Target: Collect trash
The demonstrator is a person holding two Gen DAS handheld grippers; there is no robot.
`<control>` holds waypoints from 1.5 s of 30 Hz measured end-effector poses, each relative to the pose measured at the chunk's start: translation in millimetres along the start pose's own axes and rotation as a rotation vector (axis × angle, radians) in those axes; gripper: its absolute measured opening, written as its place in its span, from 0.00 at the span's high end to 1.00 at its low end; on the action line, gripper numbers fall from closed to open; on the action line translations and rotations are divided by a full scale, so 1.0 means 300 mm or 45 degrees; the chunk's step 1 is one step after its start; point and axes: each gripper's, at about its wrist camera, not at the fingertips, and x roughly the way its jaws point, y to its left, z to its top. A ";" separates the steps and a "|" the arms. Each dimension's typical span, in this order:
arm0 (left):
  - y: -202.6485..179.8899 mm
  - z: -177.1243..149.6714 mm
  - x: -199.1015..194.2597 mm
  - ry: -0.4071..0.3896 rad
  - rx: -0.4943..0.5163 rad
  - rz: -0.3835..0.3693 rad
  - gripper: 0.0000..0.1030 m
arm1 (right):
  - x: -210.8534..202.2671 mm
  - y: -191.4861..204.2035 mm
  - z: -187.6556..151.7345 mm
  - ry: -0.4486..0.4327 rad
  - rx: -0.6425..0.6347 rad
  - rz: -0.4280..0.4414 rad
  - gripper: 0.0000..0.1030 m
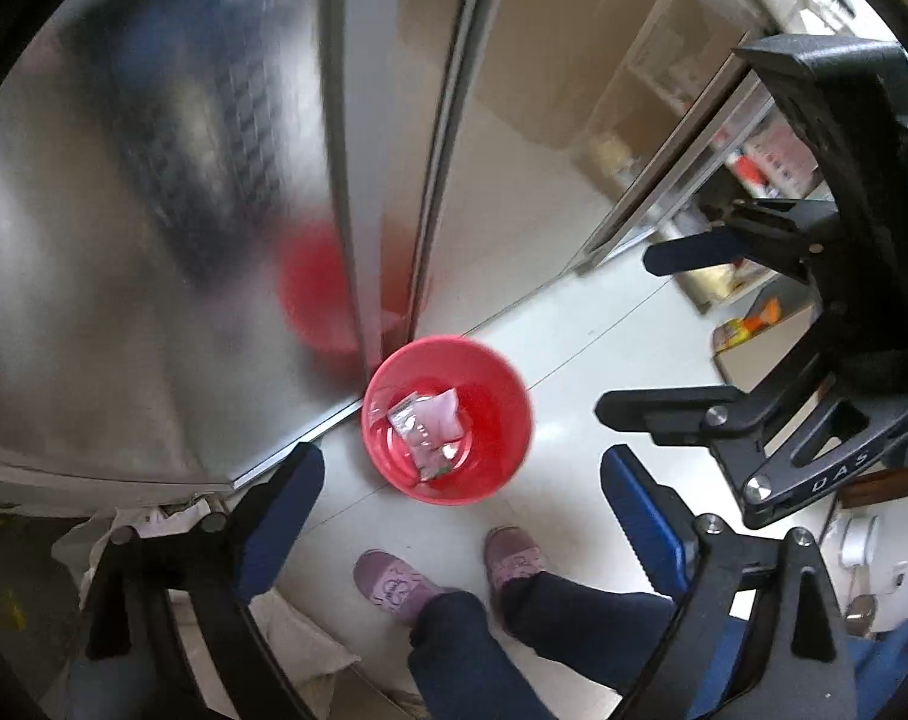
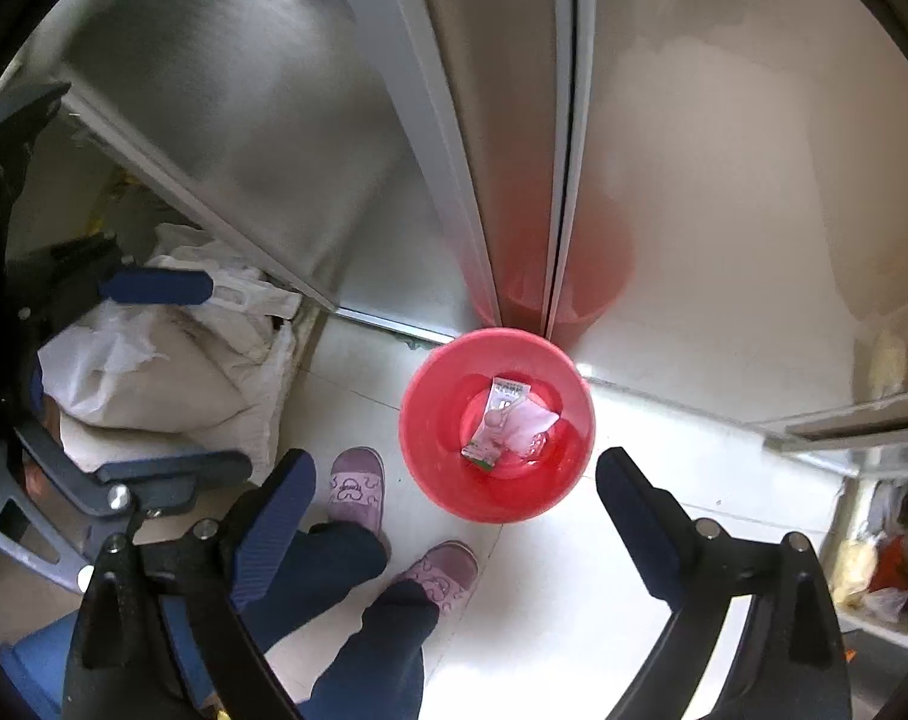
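Both my grippers are empty, w/ jaws spread wide: left gripper and right gripper each hang high over the floor, nothing between the pads. The right one also shows in the left cam at 3 o'clock, jaws apart there too.

Progress, my guess: at least a couple of pieces are already binned. The red bucket sits on the white floor, touching or almost touching the foot of the steel cabinet, just past my shoes. Seen from the right cam it's a bit right of center, approx 1 o'clock from my left shoe. Inside lie wrappers: a flat whitish sachet w/ print and a green corner, plus a pale pink packet overlapping it. Bucket is mostly empty otherwise.

What's left: can't see any loose trash on the floor here. White sacks sit at 9 o'clock in the right cam; can't tell if those count.
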 end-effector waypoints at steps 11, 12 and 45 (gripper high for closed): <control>-0.065 0.128 -0.472 -0.061 -0.071 0.094 0.00 | -0.491 0.097 0.099 -0.100 -0.007 -0.016 0.01; -0.059 0.134 -0.502 -0.073 -0.084 0.107 0.00 | -0.531 0.105 0.118 -0.104 -0.009 -0.032 0.01; 0.735 0.463 -0.703 0.002 -0.252 0.367 0.00 | -0.598 0.314 0.800 -0.174 -0.105 -0.039 0.01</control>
